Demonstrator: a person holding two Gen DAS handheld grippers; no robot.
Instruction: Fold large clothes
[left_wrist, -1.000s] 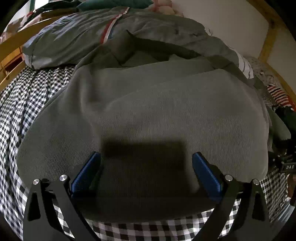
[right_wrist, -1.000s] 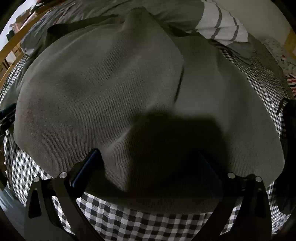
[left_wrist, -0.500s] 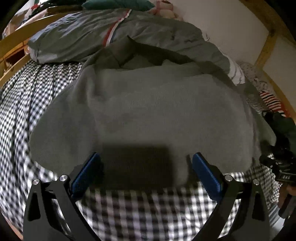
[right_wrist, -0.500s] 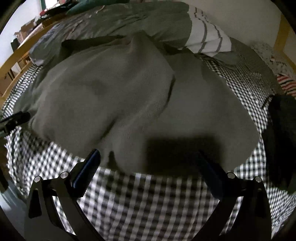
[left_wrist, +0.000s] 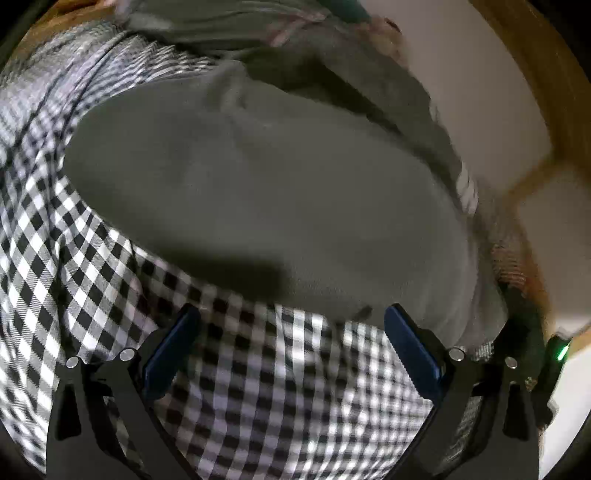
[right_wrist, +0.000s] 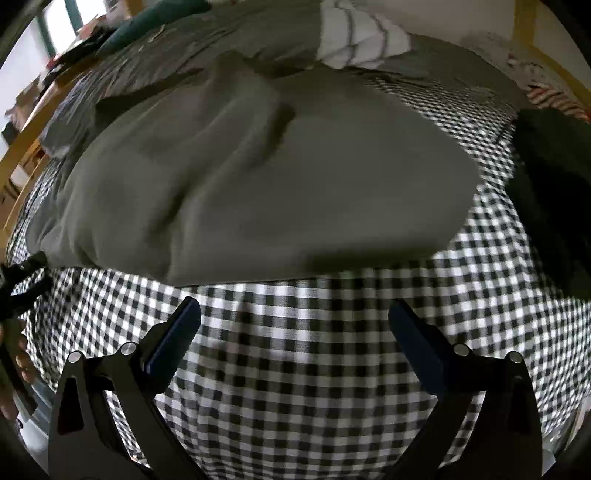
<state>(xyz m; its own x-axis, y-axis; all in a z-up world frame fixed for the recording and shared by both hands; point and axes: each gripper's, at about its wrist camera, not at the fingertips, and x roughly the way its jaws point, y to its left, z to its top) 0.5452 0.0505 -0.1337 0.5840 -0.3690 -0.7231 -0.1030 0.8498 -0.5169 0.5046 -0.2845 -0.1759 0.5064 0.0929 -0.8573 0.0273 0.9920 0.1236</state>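
One bed carries everything, covered by one black-and-white checked sheet (right_wrist: 303, 354). On it lies one large grey garment (right_wrist: 258, 177), spread flat over the middle of the bed, its near hem set back from the near edge of the bed. Beyond it lies one grey duvet (right_wrist: 229, 40) (the far side is blurred). Two grippers hover over bare sheet near that edge, touching nothing: the left gripper (left_wrist: 291, 347) with jaws wide apart, the right gripper (right_wrist: 294, 334) also wide and empty.
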